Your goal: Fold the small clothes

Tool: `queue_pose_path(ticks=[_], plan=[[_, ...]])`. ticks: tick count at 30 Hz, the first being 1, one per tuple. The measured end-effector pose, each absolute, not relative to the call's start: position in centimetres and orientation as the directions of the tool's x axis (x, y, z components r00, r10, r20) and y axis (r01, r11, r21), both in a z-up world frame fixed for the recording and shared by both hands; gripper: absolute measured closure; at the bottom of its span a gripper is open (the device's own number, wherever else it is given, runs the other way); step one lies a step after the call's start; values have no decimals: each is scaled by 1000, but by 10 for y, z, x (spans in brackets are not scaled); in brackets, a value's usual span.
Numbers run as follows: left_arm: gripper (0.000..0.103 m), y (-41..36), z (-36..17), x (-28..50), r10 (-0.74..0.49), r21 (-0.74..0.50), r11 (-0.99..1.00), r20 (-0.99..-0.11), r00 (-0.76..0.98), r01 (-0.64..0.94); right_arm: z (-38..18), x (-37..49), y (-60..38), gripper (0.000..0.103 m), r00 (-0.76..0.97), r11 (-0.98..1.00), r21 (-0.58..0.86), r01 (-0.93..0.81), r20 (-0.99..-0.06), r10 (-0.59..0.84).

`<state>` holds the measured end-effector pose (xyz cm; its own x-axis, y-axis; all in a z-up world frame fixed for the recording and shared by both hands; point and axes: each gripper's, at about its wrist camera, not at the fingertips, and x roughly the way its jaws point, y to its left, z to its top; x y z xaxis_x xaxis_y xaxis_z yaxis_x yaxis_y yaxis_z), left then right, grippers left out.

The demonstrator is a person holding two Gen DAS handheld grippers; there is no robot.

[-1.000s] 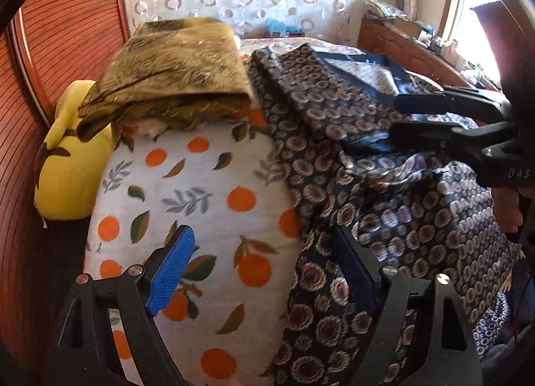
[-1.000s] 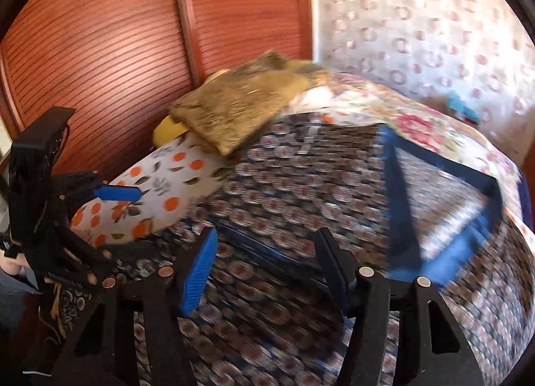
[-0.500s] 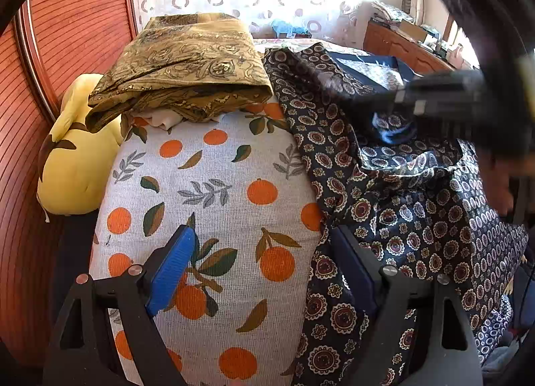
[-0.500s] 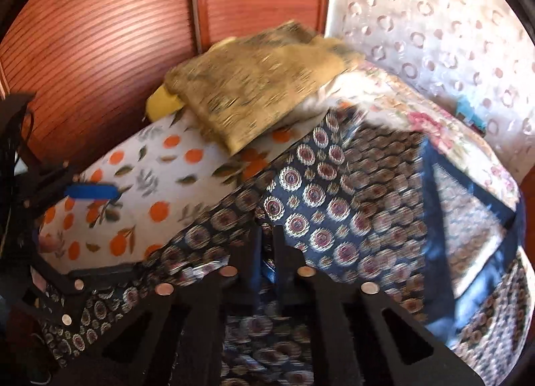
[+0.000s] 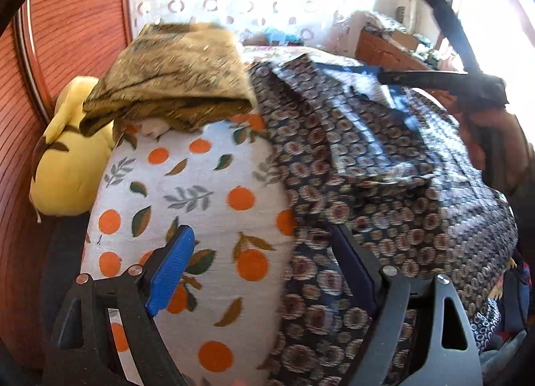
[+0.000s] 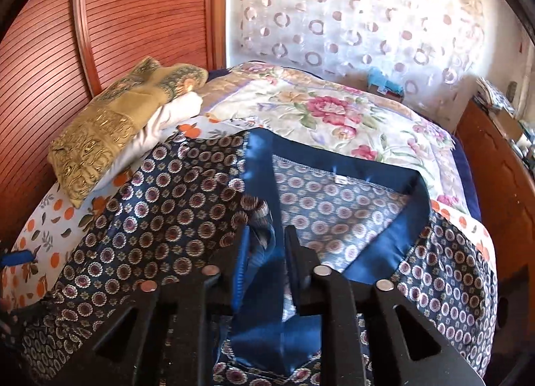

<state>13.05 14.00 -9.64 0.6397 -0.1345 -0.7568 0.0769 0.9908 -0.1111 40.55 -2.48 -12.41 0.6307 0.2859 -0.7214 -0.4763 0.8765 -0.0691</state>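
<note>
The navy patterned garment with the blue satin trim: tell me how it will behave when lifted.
The navy patterned garment probably hangs limp: it drapes and wrinkles over the bed. Its blue satin trim looks glossy, so it may slip between the right gripper jaws, now pinching it. Likely light, since a small pinch bunches it.

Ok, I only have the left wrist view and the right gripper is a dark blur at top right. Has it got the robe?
Observer: Yes. The right gripper is shut on the blue trim of the robe, near the neck opening.
Operator: Which way up is the robe?
Observer: The front is open; a small white label shows inside the back of the neck.
Operator: What is beyond the collar?
Observer: A floral quilt, reaching back to the curtain.
</note>
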Motion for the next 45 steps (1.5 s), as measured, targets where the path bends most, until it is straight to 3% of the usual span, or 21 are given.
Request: queue_pose_path(ticks=[6,13,19,22,23,27,29,35,42,45], plan=[[19,124,-90,126,-155,-101,988,-740,654,119,-125,372,-31,62,594,839,-39,-543,-724,350],[56,105,-93,143,-182,-91,980,-755,630,174,-128,326,-77,62,566,822,-10,-570,-730,384],[57,95,-102,152,-140,-33,982,-790,597,187,-139,290,-127,62,555,838,-40,-544,-766,323],[68,99,-100,151,-132,-29,984,-784,607,176,-147,282,-141,62,541,852,-17,-524,-779,318],[71,100,-99,151,-132,-30,984,-782,609,175,-149,279,-146,60,537,852,-2,-524,-777,328],[84,101,-95,149,-128,-12,982,-775,619,188,-147,273,-155,34,543,859,4,-512,-773,328],[91,102,-90,148,-90,24,986,-760,644,165,-148,271,-153,31,552,857,-22,-515,-774,311],[91,127,-75,143,-27,43,995,-729,684,86,-153,270,-156,20,583,877,-29,-479,-757,293],[90,135,-63,135,-47,7,997,-718,695,74,-160,273,-153,12,579,880,-29,-474,-764,286],[68,133,-54,127,-45,6,998,-701,712,70,-161,276,-152,9,577,881,-31,-473,-766,283]])
